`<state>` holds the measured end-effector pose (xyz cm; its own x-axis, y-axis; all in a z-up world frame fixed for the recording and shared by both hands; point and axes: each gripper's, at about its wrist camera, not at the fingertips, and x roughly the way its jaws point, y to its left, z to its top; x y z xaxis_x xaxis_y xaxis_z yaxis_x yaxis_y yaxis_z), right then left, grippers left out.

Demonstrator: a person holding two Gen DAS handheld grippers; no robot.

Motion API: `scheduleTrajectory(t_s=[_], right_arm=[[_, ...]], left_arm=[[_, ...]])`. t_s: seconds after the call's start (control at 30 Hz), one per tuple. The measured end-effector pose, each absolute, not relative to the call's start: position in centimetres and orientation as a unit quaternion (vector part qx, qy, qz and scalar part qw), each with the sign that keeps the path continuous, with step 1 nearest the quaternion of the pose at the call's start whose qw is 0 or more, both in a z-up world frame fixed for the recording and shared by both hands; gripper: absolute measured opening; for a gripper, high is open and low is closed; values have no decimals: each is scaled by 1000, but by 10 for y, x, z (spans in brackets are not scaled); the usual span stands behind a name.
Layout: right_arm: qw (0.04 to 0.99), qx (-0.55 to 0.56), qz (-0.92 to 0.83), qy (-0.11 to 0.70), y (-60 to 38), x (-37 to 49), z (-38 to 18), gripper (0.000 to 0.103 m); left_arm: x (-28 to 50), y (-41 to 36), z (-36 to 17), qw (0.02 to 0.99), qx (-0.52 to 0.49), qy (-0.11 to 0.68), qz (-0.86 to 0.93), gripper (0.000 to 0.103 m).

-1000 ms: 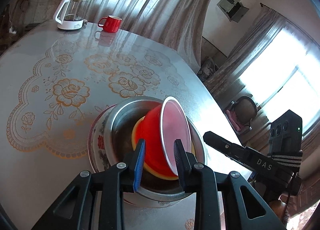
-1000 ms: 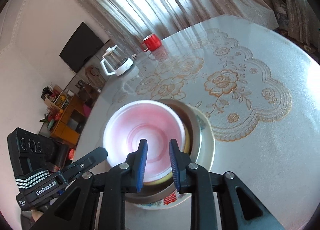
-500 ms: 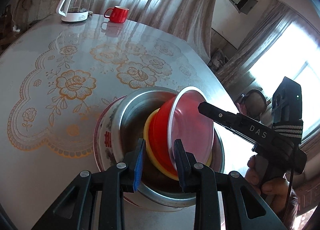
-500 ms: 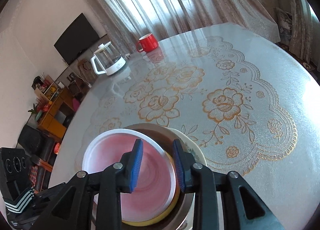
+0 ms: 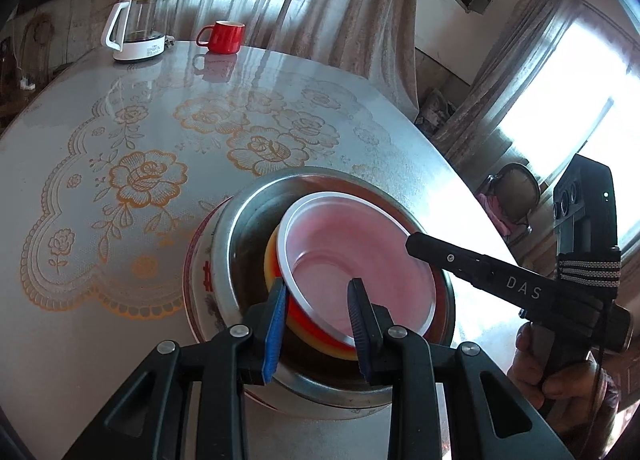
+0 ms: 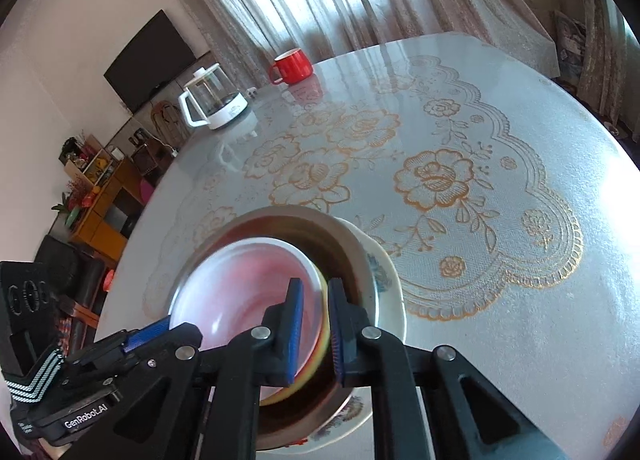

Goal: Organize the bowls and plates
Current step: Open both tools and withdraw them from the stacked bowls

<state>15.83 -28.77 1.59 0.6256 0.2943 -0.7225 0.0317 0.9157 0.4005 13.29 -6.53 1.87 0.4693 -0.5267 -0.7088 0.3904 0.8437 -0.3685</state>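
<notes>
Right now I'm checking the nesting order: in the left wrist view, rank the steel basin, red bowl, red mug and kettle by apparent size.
1. steel basin
2. red bowl
3. kettle
4. red mug

The kettle and mug stand far back on the table, so their true size against the bowls is unsure.

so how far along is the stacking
Mostly done: a steel bowl sits on the patterned plate, with a yellow bowl nested inside. In hand: the red bowl is in the yellow one, slightly tilted, with the left tool and right tool each shut on its rim. Left: level it and let go. The mug and kettle stand apart, untouched.
</notes>
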Motion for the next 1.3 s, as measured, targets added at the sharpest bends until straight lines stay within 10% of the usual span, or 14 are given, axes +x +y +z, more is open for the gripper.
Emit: scheduleTrajectory(t_s=[0.37,0.9,1.3], right_arm=[[890,172,73,416,-278,147,13,17],[932,107,15,346,-247,98,25,36],[945,71,-24,318,-237,79,26,37]], left_arm=[[119,-62,24,891,-23,393,-225,40],[88,-32,27,927,-16,352,-133,103],[71,-21,28,938,-17,331,-101,103]])
